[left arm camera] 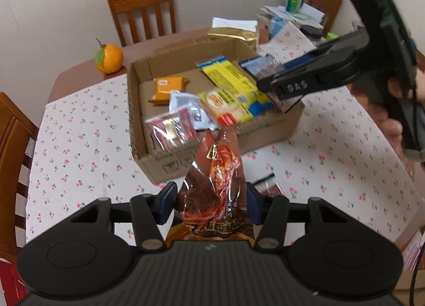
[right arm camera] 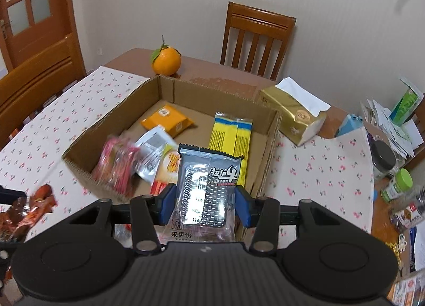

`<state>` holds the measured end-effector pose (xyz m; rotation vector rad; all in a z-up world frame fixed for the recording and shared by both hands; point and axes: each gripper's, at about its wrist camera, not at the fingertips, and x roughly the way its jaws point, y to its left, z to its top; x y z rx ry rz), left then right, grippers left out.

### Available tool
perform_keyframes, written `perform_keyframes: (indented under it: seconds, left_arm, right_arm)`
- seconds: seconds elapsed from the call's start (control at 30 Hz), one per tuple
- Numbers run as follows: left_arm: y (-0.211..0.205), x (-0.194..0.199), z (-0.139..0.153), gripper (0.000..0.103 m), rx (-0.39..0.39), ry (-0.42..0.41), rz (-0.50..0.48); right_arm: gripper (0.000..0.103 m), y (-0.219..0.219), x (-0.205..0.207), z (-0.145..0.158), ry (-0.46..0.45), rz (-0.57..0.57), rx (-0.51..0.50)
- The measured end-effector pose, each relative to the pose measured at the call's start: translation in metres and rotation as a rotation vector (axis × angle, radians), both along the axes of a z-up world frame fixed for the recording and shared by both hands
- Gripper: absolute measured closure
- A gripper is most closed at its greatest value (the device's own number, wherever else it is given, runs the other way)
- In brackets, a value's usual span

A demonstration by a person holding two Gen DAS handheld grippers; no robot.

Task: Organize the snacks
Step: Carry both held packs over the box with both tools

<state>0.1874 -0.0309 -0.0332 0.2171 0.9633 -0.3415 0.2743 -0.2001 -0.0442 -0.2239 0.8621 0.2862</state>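
An open cardboard box (left arm camera: 148, 66) (right arm camera: 268, 130) sits on the table and holds several snack packets: an orange one (left arm camera: 167, 88) (right arm camera: 167, 118), a yellow one (left arm camera: 233, 82) (right arm camera: 229, 137), a red one (left arm camera: 170, 128) (right arm camera: 117, 165) and a silver one (left arm camera: 186, 106). My left gripper (left arm camera: 209, 201) is shut on a brown-red snack pouch (left arm camera: 215, 186), held above the table before the box's near wall. My right gripper (right arm camera: 203, 202) (left arm camera: 279, 88) is shut on a grey-black snack packet (right arm camera: 207, 183), held over the box's right side.
An orange with a leaf (left arm camera: 109, 57) (right arm camera: 166, 61) stands behind the box. A gold tissue pack (right arm camera: 292, 117), jars (right arm camera: 382, 157) and papers (right arm camera: 393, 120) crowd the right side. Wooden chairs (left arm camera: 143, 11) (right arm camera: 255, 40) ring the table with the cherry-print cloth (left arm camera: 79, 146).
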Motion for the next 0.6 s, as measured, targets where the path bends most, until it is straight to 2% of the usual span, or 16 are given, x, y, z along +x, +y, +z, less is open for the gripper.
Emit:
perform_keyframes:
  seconds: [0.1,0.17,0.2,0.23,0.3,0.6]
  left_arm:
    - [0.0,0.007,0.003,0.05,-0.003,-0.012,0.01]
    - [0.0,0.011,0.005,0.05,-0.001,-0.015,0.017]
    - [-0.001,0.014,0.005,0.05,-0.002,-0.016,0.019]
    - [-0.001,0.017,0.005,0.05,-0.005,-0.015,0.022]
    - [-0.001,0.024,0.007,0.05,-0.009,-0.015,0.027]
    - [-0.013,0.063,0.014,0.05,-0.025,-0.033,0.024]
  right_arm:
    - [0.05,0.001,0.009,-0.006,-0.001,-0.009,-0.002]
    - [0.045,0.0,0.013,-0.009,-0.004,-0.012,0.009]
    - [0.035,0.0,0.013,-0.01,-0.006,-0.016,0.01]
    - [0.021,-0.001,0.012,-0.009,-0.013,-0.021,0.01]
    - [0.008,-0.003,0.008,-0.008,-0.034,-0.025,0.021]
    - [0.0,-0.003,-0.032,-0.014,-0.014,-0.039,0.032]
